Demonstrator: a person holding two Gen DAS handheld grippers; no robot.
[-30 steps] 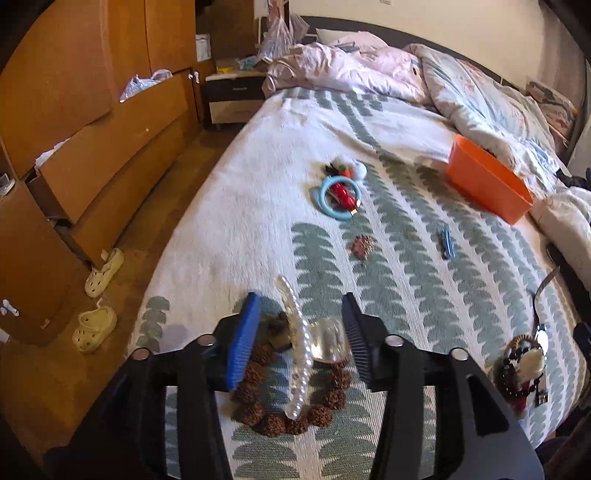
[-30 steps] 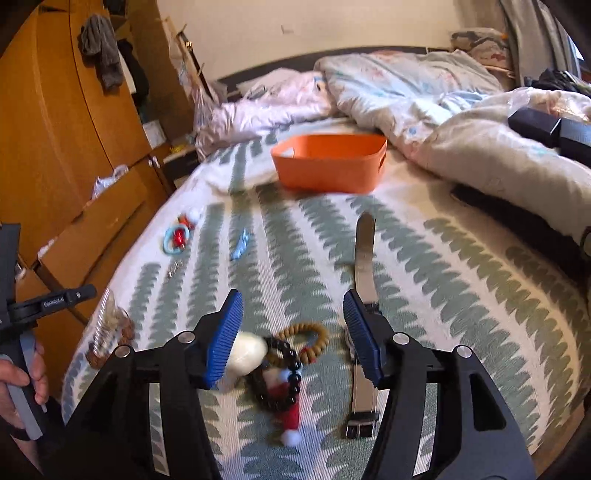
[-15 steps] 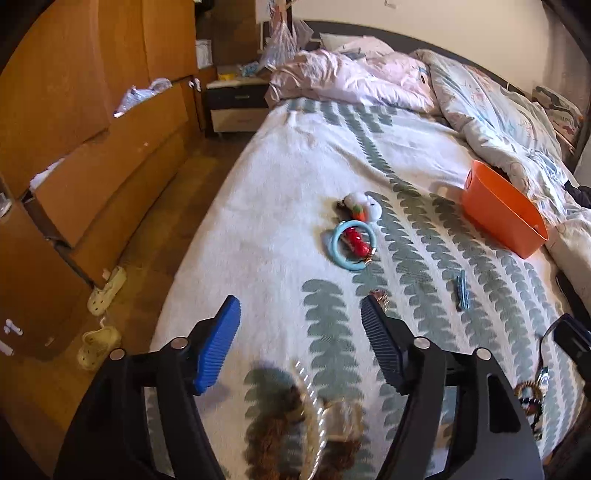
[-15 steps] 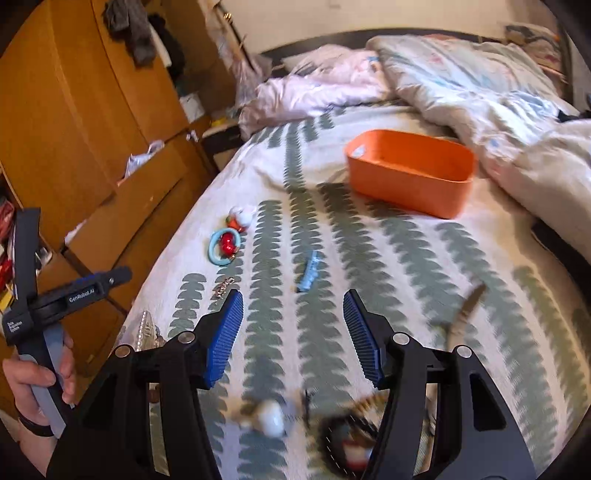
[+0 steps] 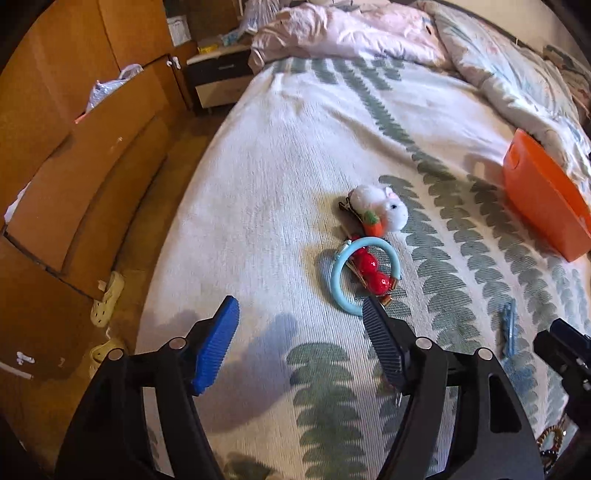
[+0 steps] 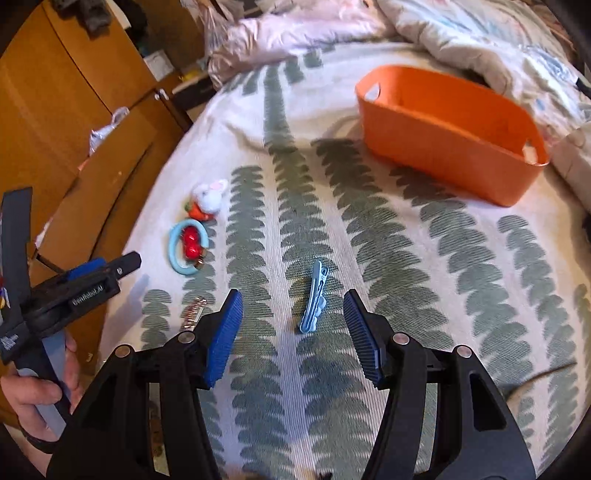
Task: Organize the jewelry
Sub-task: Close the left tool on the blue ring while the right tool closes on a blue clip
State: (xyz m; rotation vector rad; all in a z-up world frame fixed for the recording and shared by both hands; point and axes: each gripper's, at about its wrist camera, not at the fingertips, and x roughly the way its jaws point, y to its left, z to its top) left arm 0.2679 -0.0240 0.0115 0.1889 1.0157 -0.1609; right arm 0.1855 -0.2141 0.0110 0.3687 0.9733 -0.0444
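Observation:
My left gripper (image 5: pixel 301 343) is open and empty above the bedspread. Just ahead of its right finger lie a light blue ring (image 5: pixel 364 280) with a red bead clip (image 5: pixel 369 269) inside it, and a white plush bunny clip (image 5: pixel 380 212) beyond. My right gripper (image 6: pixel 291 332) is open and empty, with a light blue hair clip (image 6: pixel 314 299) lying between and just ahead of its fingertips. A small sparkly clip (image 6: pixel 194 314) lies left of its left finger. The orange basket (image 6: pixel 443 140) stands at the far right; it also shows in the left wrist view (image 5: pixel 543 199).
The bed's left edge drops to a wooden floor with slippers (image 5: pixel 105 302) and wooden drawers (image 5: pixel 74 166). A crumpled duvet (image 6: pixel 461 33) lies behind the basket. Beaded bracelets (image 5: pixel 550 443) show at the lower right edge of the left view. The left gripper appears in the right view (image 6: pixel 74 291).
Both grippers have lifted and moved forward up the bed. The bracelets, pearl clip and watch that lay between their fingers have dropped out of view; the ring and blue clip are now close.

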